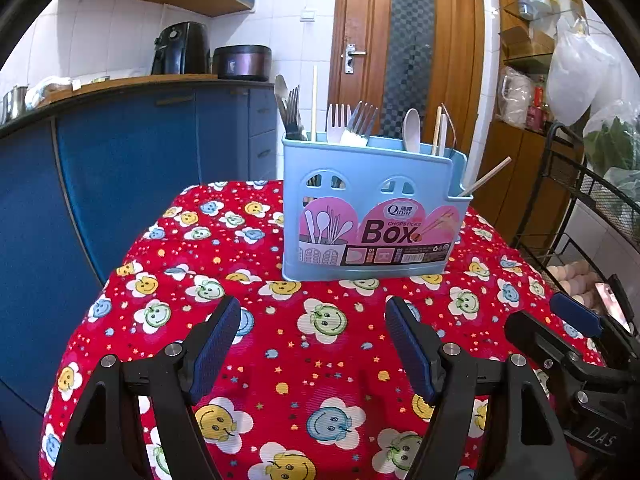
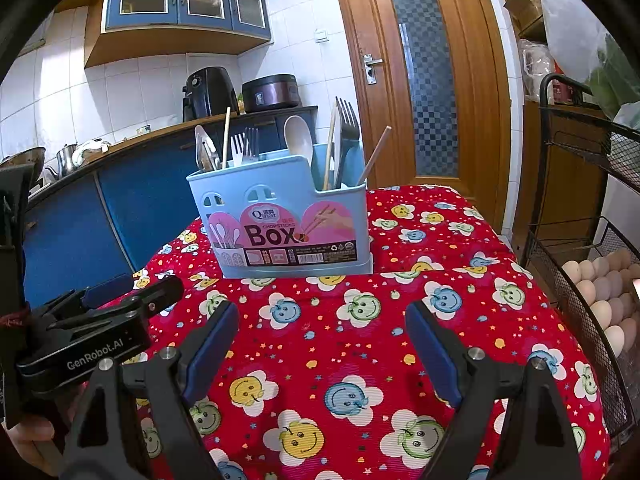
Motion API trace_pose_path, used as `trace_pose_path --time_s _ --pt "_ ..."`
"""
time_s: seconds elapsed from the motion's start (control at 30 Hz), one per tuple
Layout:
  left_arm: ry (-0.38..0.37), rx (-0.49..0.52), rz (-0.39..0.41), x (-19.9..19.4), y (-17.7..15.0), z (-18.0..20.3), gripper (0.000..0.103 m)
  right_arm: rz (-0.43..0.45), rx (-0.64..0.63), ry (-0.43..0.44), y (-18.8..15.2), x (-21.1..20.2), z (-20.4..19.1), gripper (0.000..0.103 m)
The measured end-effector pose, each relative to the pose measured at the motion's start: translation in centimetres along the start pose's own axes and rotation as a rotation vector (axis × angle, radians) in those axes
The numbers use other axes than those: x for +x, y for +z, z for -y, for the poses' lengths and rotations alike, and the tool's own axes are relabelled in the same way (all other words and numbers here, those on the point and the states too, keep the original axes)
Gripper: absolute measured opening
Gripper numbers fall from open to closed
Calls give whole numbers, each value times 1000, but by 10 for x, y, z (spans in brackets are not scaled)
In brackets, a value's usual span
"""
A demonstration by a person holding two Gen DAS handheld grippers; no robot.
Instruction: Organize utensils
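Both tongs, left (image 1: 313,354) and right (image 2: 322,354), hang spread and empty just short of the blue utensil box (image 1: 370,208), which stands on the red-clothed desk (image 1: 280,360) holding forks, spoons and apparently chopsticks.

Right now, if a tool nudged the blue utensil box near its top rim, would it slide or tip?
The blue utensil box looks like thin plastic, so probably light. It stands tall on a narrow base with forks and chopsticks rising above the rim, so a high push would likely tip it. The red tablecloth may grip its base rather than let it slide.
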State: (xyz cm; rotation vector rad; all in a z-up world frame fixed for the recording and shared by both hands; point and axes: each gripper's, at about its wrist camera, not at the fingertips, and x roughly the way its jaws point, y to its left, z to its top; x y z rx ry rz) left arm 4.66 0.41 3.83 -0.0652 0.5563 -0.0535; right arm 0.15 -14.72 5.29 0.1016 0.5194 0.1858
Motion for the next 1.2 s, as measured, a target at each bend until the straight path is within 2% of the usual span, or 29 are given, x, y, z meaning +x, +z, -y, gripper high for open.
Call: trace_pose_path --time_s 1.2 --pt "2 0 -7 2 -1 -2 76 -2 3 1 1 0 -1 87"
